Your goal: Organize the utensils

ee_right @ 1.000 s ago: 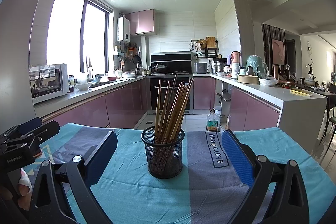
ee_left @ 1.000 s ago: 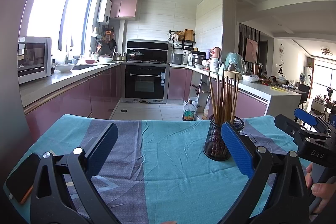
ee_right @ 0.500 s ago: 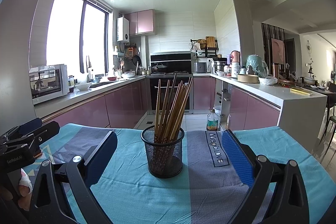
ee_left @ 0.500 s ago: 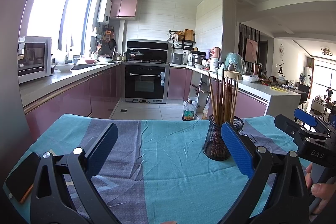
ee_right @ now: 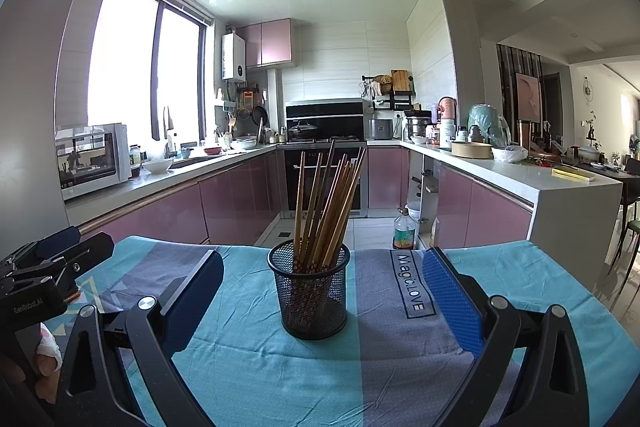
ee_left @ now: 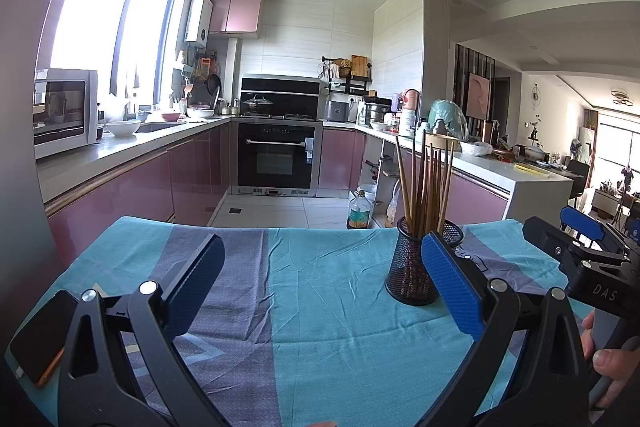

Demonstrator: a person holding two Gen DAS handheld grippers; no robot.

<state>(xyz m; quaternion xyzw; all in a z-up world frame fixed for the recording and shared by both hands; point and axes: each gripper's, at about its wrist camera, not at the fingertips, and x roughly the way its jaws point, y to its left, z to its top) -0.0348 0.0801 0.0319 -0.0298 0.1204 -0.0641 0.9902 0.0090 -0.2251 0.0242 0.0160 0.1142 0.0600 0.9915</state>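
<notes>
Left to right. A dark phone (ee_left: 42,335) with an orange edge lies flat on the cloth just outside the left gripper's (ee_left: 320,281) left finger. The left gripper hovers low over the table, its jaws wide apart and holding nothing; each finger is a black, triangular-cut plastic arm faced with a flat, blue, finely dimpled pad. Below and between the fingers spreads the tablecloth (ee_left: 320,307), a creased woven fabric in turquoise and grey-violet bands.

Ahead of the left gripper's right finger, partly hidden behind its pad, stands the holder (ee_left: 412,267), a round black wire-mesh cup, upright on the cloth. From it rise the chopsticks (ee_left: 426,183), slender brown wooden sticks fanned slightly outward.

In the right wrist view the same holder (ee_right: 310,293) sits forward of the right gripper (ee_right: 322,287), centred between its fingers but touching neither; the chopsticks (ee_right: 326,199) lean toward the right finger's side. The right gripper's jaws are likewise spread wide and empty. A grey band printed "Magic.LOVE" (ee_right: 412,285) runs along the cloth just inside the right finger.
</notes>
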